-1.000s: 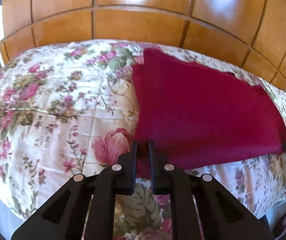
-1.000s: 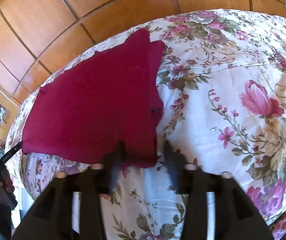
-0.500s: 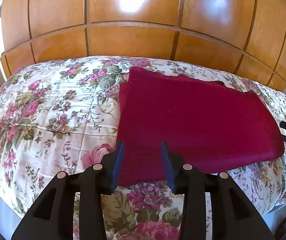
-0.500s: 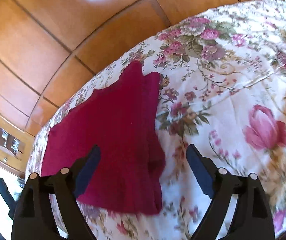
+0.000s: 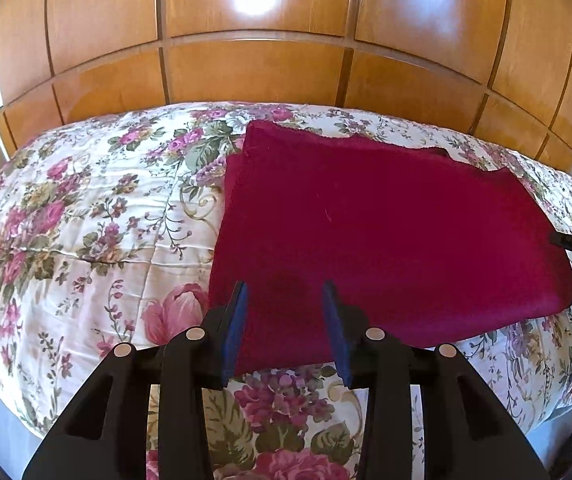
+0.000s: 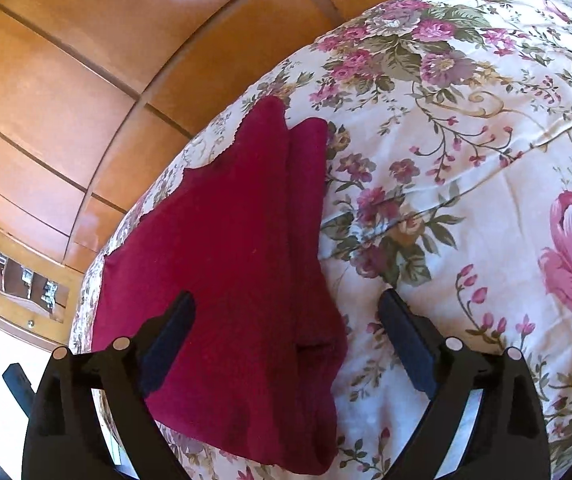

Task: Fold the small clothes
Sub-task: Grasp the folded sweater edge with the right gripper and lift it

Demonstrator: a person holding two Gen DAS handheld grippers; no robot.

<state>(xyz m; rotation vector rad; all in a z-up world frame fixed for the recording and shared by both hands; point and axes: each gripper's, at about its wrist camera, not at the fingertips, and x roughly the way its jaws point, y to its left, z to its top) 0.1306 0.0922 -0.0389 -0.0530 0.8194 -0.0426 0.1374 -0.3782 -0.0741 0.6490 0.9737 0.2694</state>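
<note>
Now nearest: left gripper [image 5: 284, 300] jaws apart, nothing pinched, hovering over near edge of dark red garment [image 5: 386, 240]. Right gripper [image 6: 286, 316] jaws wide & opening, garment's edge below the gap, pads not on it. Garment lies folded flat on floral bedspread [image 5: 85, 220], toward its right side. Beyond: wood-panel wall [image 5: 245, 72].

Left tongs [image 5: 284, 304] of matte black plastic, blue pads [image 5: 233, 330] inside the fingers, round silver rivets at the linkage, right tongs [image 6: 286, 334] black with dark blue pads [image 6: 406, 340], same rivets
</note>
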